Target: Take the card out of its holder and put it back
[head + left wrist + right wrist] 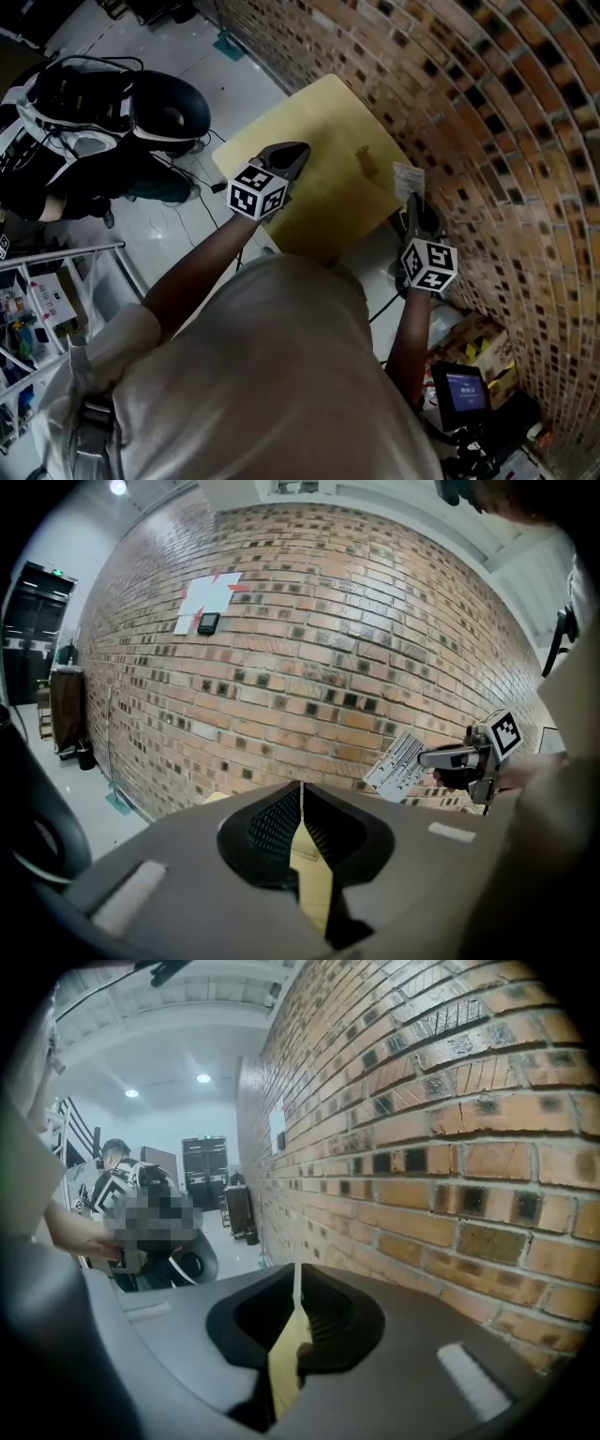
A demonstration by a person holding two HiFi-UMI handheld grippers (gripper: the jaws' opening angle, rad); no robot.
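Note:
A white printed card (409, 178) is up off the yellow table (319, 122), pinched in my right gripper (411, 199) near the table's right edge. In the left gripper view the card (398, 764) sticks out tilted from the right gripper (448, 757). Seen edge-on in the right gripper view, the card (297, 1283) is a thin pale line between the shut jaws. A small tan holder (367, 161) stands on the table, left of the card. My left gripper (298, 150) hovers over the table's left part, its jaws (301, 787) together with nothing between them.
A brick wall (487, 112) runs close along the table's right side. Black bags and gear (103, 103) lie on the floor at left, beside a metal shelf (56, 281). A small screen (464, 389) and clutter sit at lower right. Another person (117, 1162) is at the far left.

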